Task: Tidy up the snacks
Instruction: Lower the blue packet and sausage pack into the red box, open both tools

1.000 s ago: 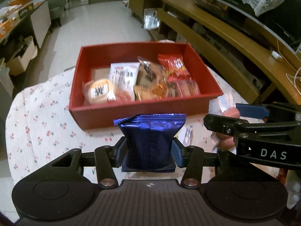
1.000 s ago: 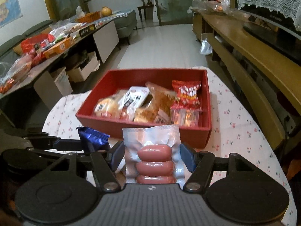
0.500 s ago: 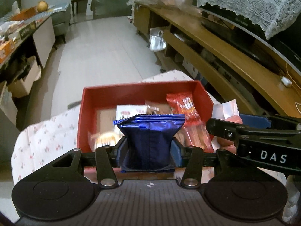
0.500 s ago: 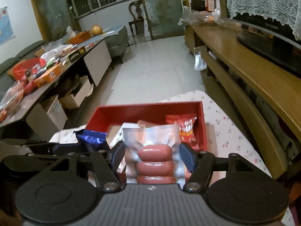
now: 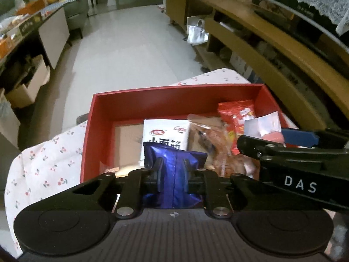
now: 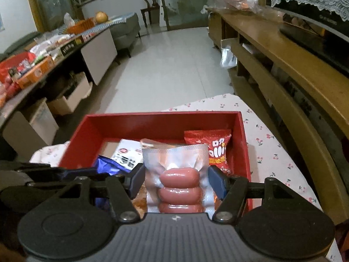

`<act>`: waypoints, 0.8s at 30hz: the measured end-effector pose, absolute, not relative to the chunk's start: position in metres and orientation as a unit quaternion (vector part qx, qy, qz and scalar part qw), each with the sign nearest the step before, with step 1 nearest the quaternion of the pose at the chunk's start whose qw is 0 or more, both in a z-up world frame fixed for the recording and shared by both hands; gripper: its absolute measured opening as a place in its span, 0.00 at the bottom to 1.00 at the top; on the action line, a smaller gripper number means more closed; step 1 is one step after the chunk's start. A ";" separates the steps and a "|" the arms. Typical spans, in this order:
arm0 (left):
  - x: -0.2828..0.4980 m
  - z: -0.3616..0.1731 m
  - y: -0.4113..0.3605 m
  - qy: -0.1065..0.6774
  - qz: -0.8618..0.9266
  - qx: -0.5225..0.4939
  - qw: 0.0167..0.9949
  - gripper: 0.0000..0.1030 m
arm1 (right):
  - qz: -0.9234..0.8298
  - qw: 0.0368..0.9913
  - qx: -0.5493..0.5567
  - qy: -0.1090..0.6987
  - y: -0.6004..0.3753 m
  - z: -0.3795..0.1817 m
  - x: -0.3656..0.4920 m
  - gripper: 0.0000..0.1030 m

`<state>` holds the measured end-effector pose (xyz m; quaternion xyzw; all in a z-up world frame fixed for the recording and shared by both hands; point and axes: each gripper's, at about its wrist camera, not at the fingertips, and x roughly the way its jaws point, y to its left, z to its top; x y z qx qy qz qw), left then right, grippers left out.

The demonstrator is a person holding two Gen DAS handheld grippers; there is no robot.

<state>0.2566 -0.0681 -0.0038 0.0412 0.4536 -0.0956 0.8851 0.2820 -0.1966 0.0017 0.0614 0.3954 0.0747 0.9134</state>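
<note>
Snacks are lying in the red box (image 5: 96, 131) that is sitting on the cherry-print tablecloth (image 5: 48, 166); in the left wrist view the box is filling the middle of the frame, with its open top facing up; the left gripper (image 5: 172, 174) is clamping a blue foil packet (image 5: 174, 163) between narrow jaws, the packet crumpled and pinched thin, and it is hanging over the box's near wall at 6 o'clock; inside the box a white noodle packet (image 5: 165, 133) is lying just beyond the blue one at 12 o'clock of it, a clear-wrapped pastry (image 5: 209, 139) is lying beside that at 3 o'clock, and a red snack bag (image 5: 236, 118) is resting toward the box's 2 o'clock corner; the right gripper (image 5: 283, 137) is reaching in from 3 o'clock, its black frame marked DAS, with a corner of the sausage pack (image 5: 266, 124) showing at its tip.

In the right wrist view the right gripper (image 6: 176, 179) is gripping a vacuum-sealed sausage pack (image 6: 178, 176), its blue pads pressing the pack's sides, held upright above the near part of the red box (image 6: 152, 122); the red snack bag (image 6: 216, 148) is lying at 1 o'clock of the pack; the white noodle packet (image 6: 127, 155) is lying at 10 o'clock; the blue foil packet (image 6: 109, 166) is showing at 9 o'clock in the left gripper (image 6: 102, 170), whose black frame is crossing the lower left; the tablecloth (image 6: 270, 148) is spreading to the right of the box.
</note>
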 end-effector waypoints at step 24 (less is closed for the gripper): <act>0.246 -0.001 -0.080 0.429 -0.089 0.077 0.896 0.68 | 0.050 0.926 0.052 0.371 -0.197 0.000 0.287 0.76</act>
